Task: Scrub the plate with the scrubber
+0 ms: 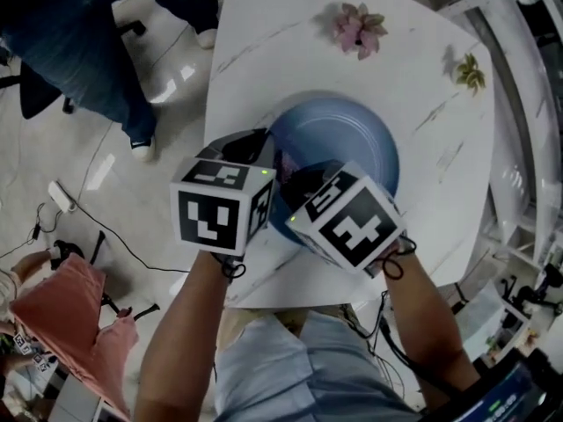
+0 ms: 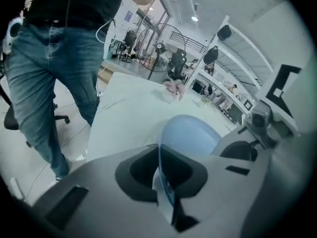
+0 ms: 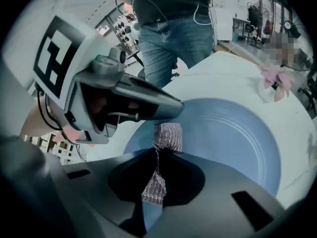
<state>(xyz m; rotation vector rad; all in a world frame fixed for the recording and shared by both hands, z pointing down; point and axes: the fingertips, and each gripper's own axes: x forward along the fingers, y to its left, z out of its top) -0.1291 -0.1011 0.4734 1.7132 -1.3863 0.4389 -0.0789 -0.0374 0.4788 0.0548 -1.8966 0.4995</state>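
Observation:
A blue plate (image 1: pixel 339 134) lies on the white marble table (image 1: pixel 264 51). My left gripper (image 1: pixel 264 155) is at the plate's near-left rim. In the left gripper view the plate's edge (image 2: pixel 190 133) runs between the jaws of the left gripper (image 2: pixel 163 180), which are shut on it. My right gripper (image 1: pixel 299 178) is just right of the left one, over the plate's near side. It is shut on a silvery mesh scrubber (image 3: pixel 167 135), whose free end rests on the plate (image 3: pixel 233 138) right by the left gripper (image 3: pixel 171 105).
A pink flower (image 1: pixel 357 28) and a small yellow-green one (image 1: pixel 470 72) sit at the table's far side. A person in jeans (image 1: pixel 97 51) stands on the floor to the left. White shelving (image 1: pixel 528 104) borders the table's right side. Cables lie on the floor at left.

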